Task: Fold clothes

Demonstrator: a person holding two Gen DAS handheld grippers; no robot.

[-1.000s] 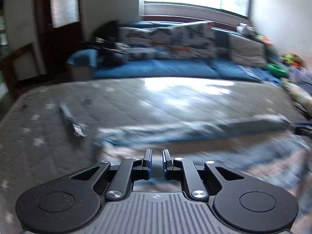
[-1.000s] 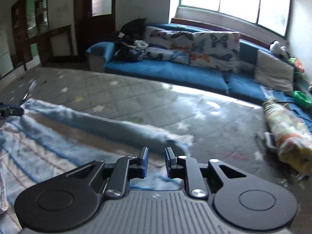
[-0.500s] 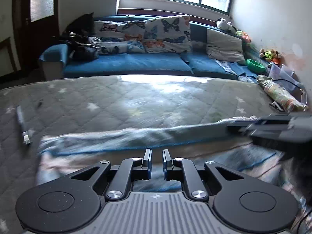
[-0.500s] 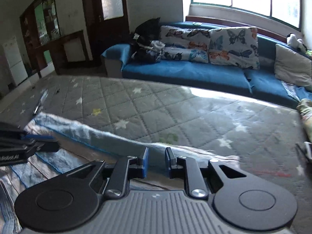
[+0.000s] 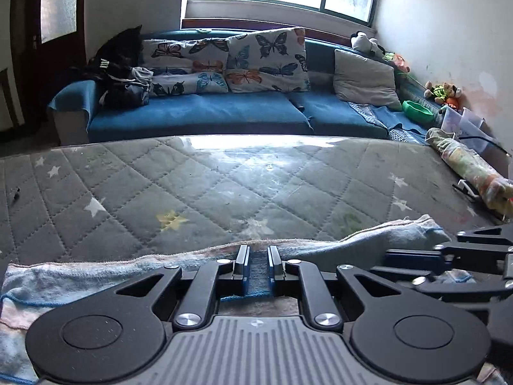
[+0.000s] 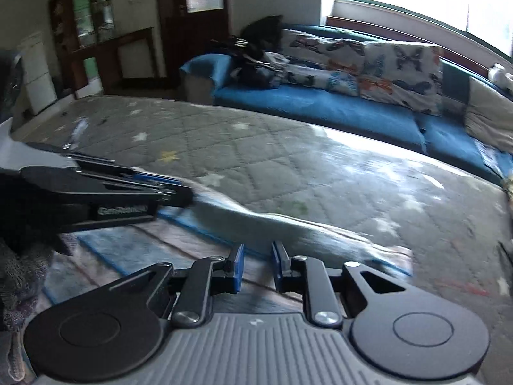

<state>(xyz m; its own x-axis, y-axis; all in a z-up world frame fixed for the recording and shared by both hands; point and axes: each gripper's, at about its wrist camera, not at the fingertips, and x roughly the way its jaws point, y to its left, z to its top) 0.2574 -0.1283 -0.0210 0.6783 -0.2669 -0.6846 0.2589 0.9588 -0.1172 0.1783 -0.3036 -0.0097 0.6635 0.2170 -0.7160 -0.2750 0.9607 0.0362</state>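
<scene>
Cloth: towel [image 5: 96, 276] on mattress [image 5: 224, 186], soft, limp; best taken at its edge.
Left gripper [image 5: 255, 258]: pinched towel's blue edge.
Right gripper [image 6: 256, 263]: jaws parted, empty.

Towel [image 5: 96, 276] lies on mattress [image 5: 224, 186] (sofa [image 5: 198, 114] behind).

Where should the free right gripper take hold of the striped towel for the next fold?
Grip the towel at its far folded edge near the right-hand corner, coming in low from the near side. That edge stands up as a thick roll, so the right gripper can close around it.
</scene>
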